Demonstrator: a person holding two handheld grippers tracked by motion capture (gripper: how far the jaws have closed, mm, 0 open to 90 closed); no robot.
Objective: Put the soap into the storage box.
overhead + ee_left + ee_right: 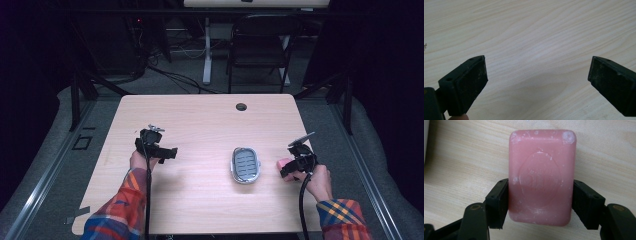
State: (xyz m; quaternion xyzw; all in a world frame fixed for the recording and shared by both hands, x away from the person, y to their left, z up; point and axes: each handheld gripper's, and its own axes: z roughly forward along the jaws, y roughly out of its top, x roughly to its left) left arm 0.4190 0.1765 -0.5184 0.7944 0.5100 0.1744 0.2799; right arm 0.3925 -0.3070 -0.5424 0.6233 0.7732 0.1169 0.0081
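A pink bar of soap (542, 175) lies flat on the wooden table (200, 125), and both black pads of my right gripper (540, 202) press on its long sides. From above, that soap (283, 163) peeks out just left of the right gripper (295, 167), near the table's right edge. A grey soap dish (245, 164) with a ribbed insert sits a short way to the left of the soap. At the table's left side, my left gripper (165, 152) hovers over bare wood, its jaws wide apart with nothing between them (536, 75).
A round cable hole (241, 106) is near the table's far edge. Beyond the table stand a dark folding chair (260, 47) and a white desk leg (206, 50), with cables on the floor. A pale rim of something shows at the right gripper view's left edge (426, 137).
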